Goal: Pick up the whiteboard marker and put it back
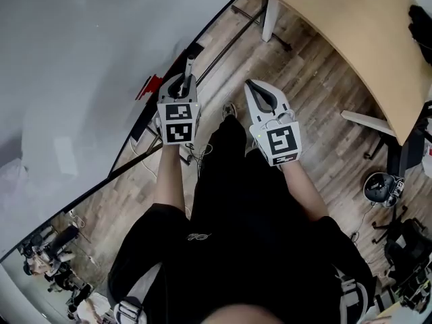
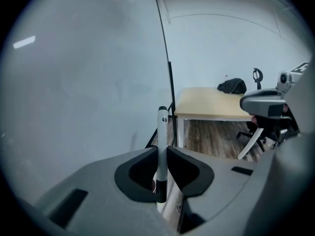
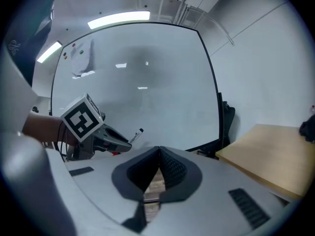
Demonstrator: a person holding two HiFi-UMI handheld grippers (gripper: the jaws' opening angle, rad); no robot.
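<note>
Jaws of the left gripper were closed on the lower barrel of the marker, upright at frame centre, those of the right gripper were pressed together empty, and the marker was judged light, stiff, smooth, best gripped mid-barrel.

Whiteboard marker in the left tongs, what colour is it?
The marker is white with black ends, clearest in the left gripper view.

One whiteboard marker, two grippers, one whiteboard, one wooden table
</note>
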